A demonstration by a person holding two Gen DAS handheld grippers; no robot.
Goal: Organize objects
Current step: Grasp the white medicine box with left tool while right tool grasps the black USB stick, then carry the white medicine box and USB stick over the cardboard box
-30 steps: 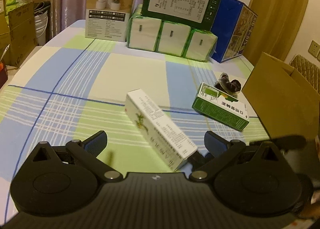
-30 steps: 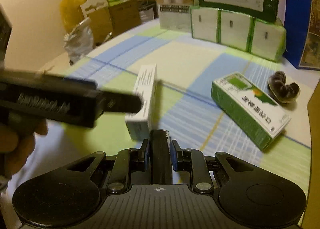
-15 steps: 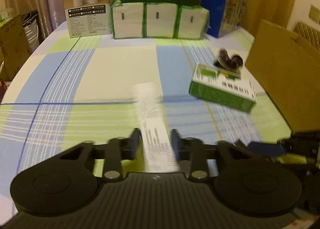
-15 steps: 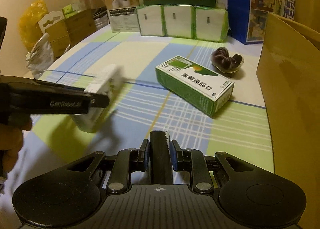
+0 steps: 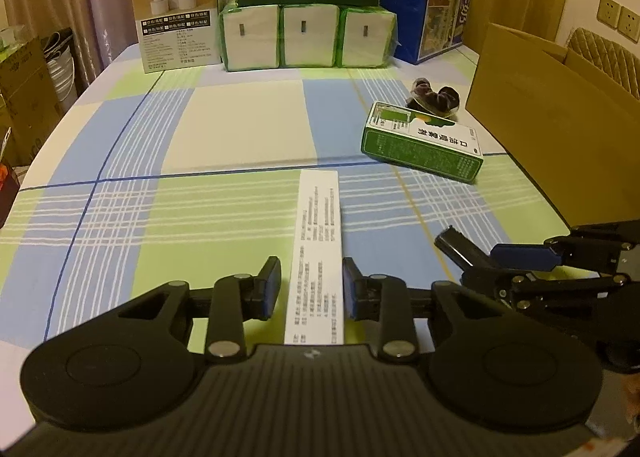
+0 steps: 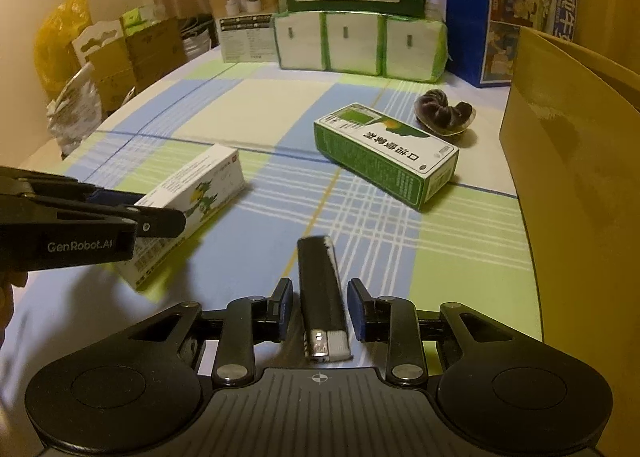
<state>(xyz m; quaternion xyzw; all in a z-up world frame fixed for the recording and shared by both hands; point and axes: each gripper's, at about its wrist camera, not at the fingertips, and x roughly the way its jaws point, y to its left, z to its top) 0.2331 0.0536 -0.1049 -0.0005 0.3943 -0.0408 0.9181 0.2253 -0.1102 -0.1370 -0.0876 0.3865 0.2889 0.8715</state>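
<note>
Now close left gripper (image 5: 311, 289) squarely on white box (image 5: 318, 253); pads apart, not touching. Right gripper (image 6: 319, 309) open around lighter (image 6: 322, 297); centre before squeezing.

A woven cloth in matt plaid (image 5: 224, 129) is seen over the table. The white carton (image 5: 318, 245) and the green carton (image 6: 384, 153) are of smooth printed card, the latter faintly glossy. The lighter (image 6: 322, 297) is made of glossy black plastic with a bright metal cap. Matt black plastic is shown on the left gripper (image 5: 311, 289) and right gripper (image 6: 319, 309). The large box (image 5: 560, 129) at the right is of plain brown cardboard.
</note>
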